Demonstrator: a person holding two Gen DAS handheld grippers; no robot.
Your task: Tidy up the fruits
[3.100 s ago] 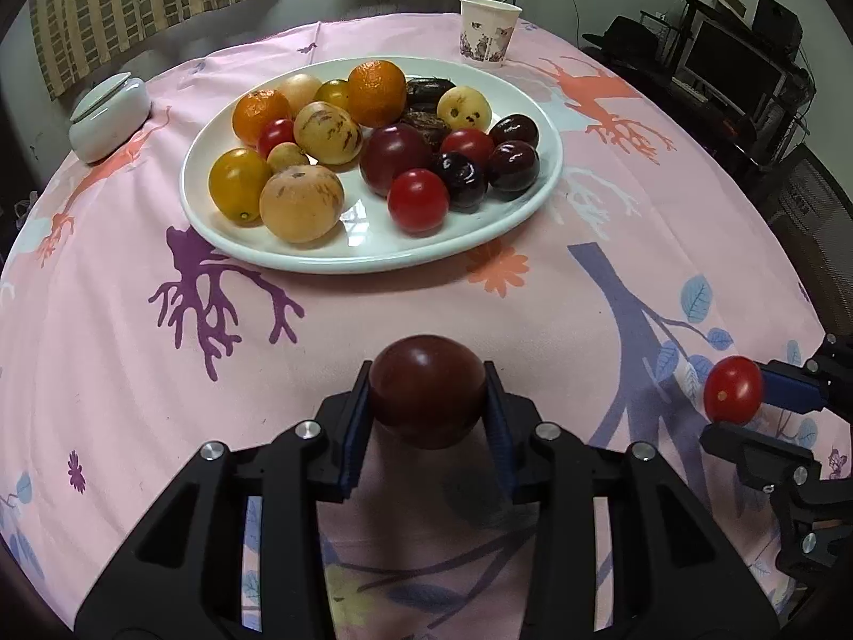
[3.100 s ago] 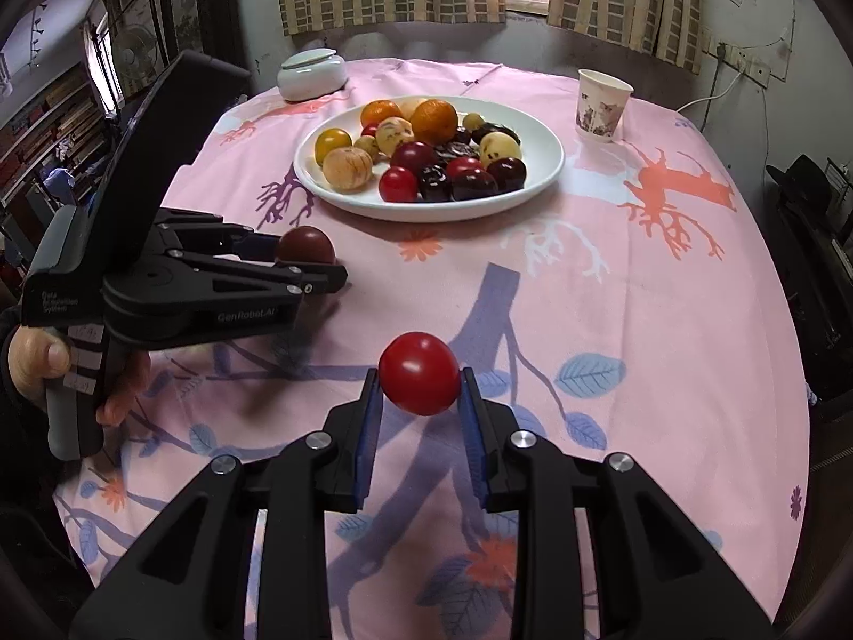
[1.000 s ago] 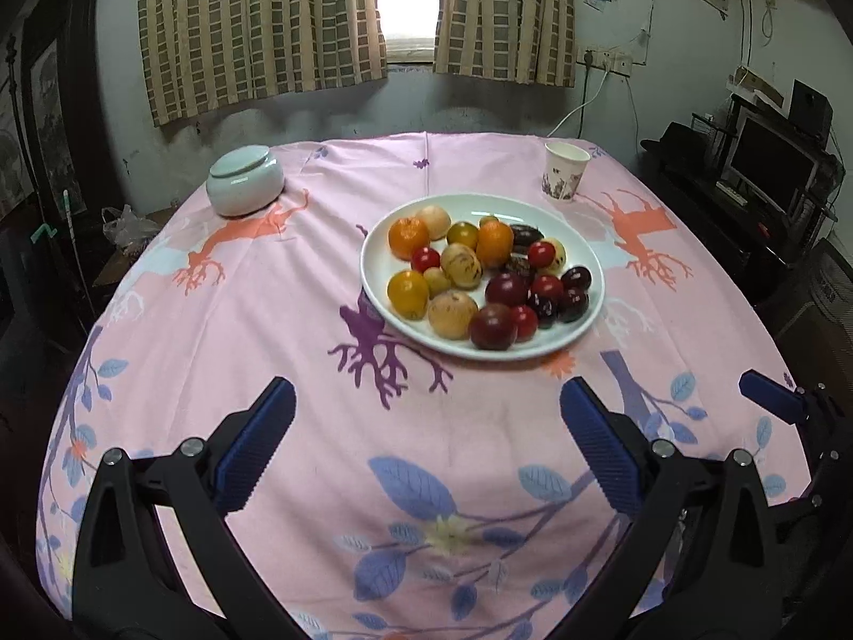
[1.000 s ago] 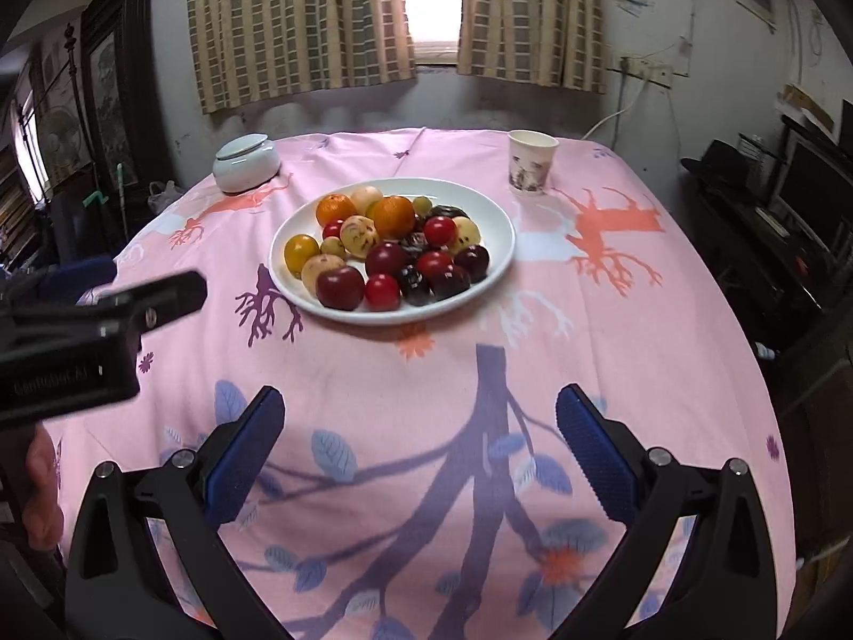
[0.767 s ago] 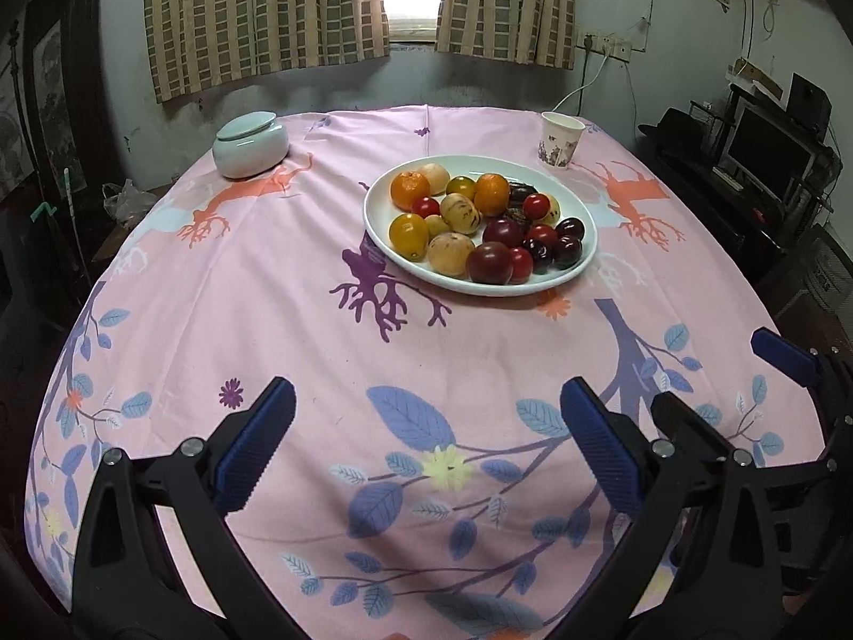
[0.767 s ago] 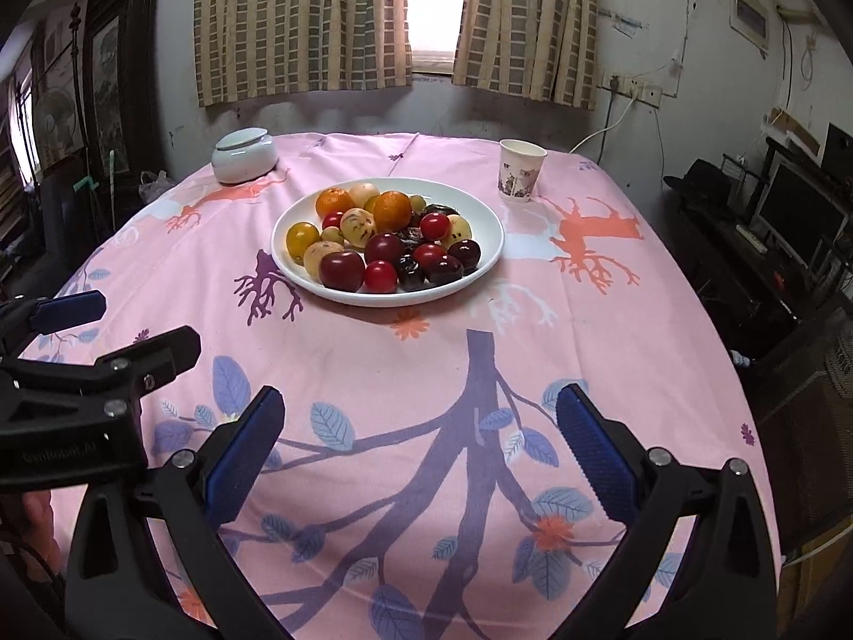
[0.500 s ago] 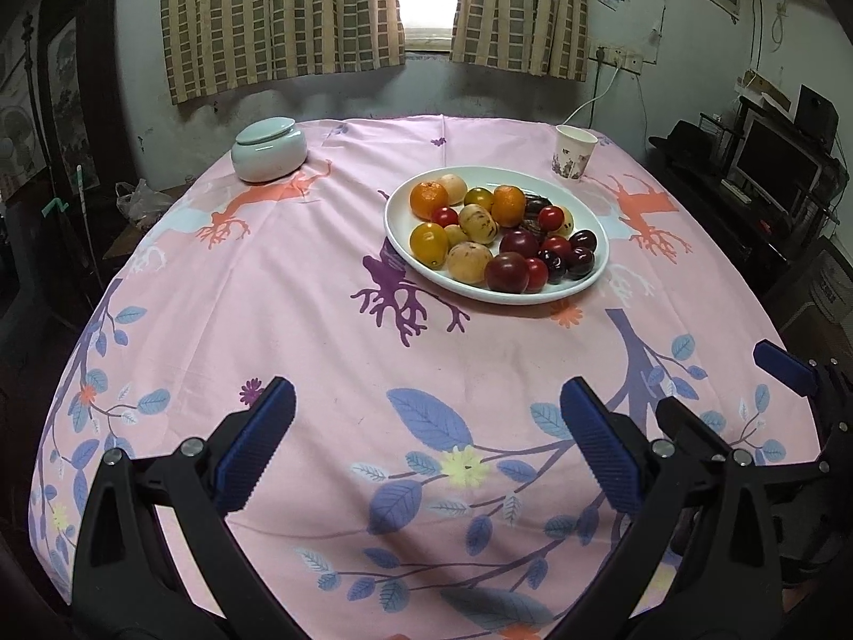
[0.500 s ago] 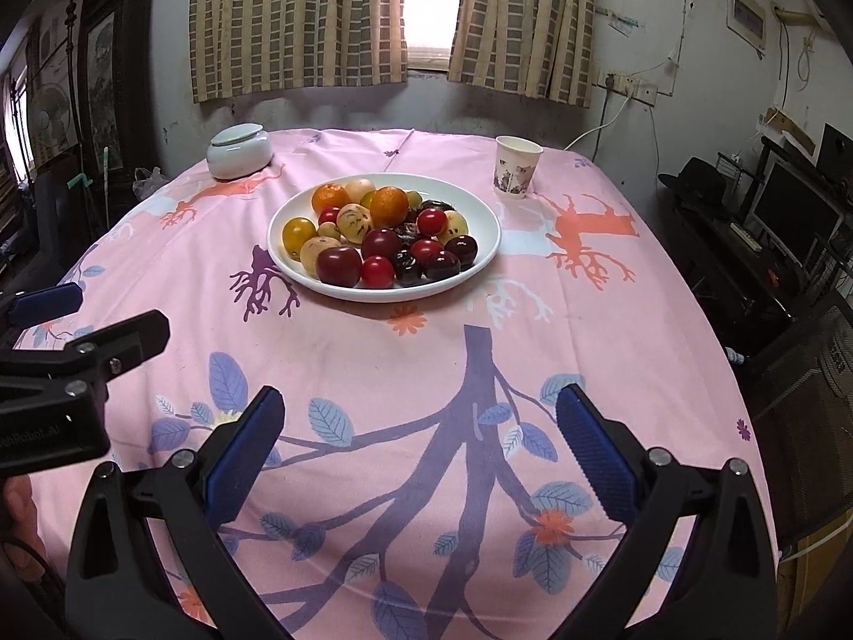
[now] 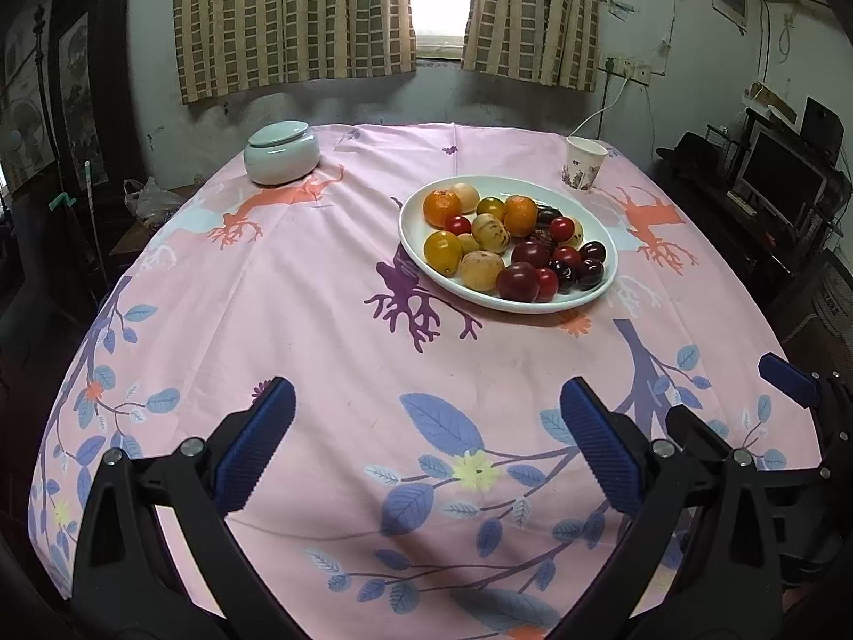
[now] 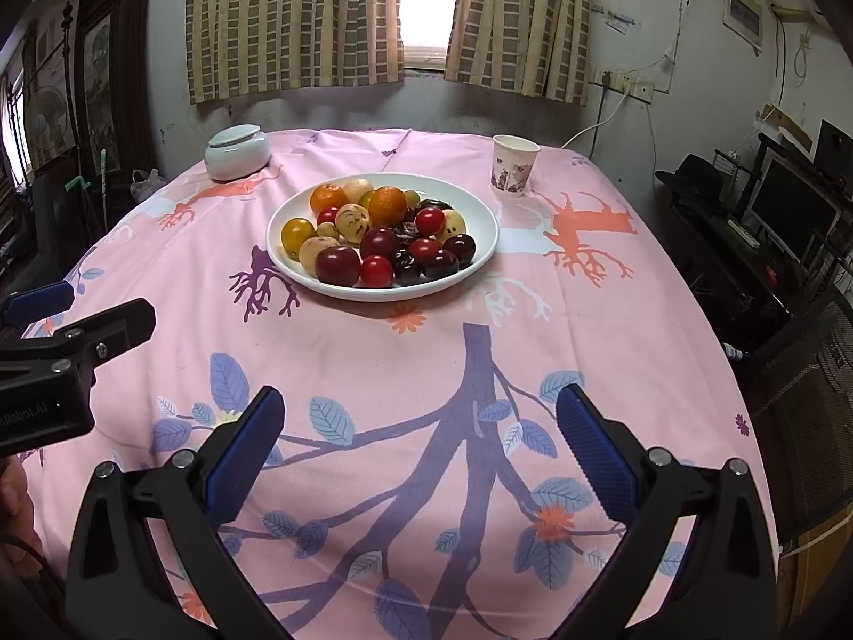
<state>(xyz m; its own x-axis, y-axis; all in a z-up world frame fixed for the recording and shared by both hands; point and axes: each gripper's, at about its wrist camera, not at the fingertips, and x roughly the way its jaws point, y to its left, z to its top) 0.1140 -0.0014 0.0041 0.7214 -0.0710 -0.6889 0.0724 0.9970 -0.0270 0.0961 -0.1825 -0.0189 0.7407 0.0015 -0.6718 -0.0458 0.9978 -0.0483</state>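
Left claw (image 9: 426, 448): blue-padded jaws spread wide, holding nothing; right claw (image 10: 418, 440): likewise wide and empty; round white ceramic plate (image 10: 474, 261) heaped with mixed red, dark and orange fruits (image 10: 381, 240): well ahead of both claws on pink floral tablecloth (image 10: 613, 320).

A plate (image 9: 421, 261) stands on the table (image 9: 298, 288), right of centre in the left wrist view, and the fruits (image 9: 512, 245) lie heaped in it. A paper cup (image 9: 584, 164) stands behind the plate to its right, near the far edge. A lidded bowl (image 9: 281, 152) sits at the far left, well apart from the plate. Curtains (image 9: 293, 16) hang behind the table, and a monitor (image 9: 778, 176) stands off to its right.
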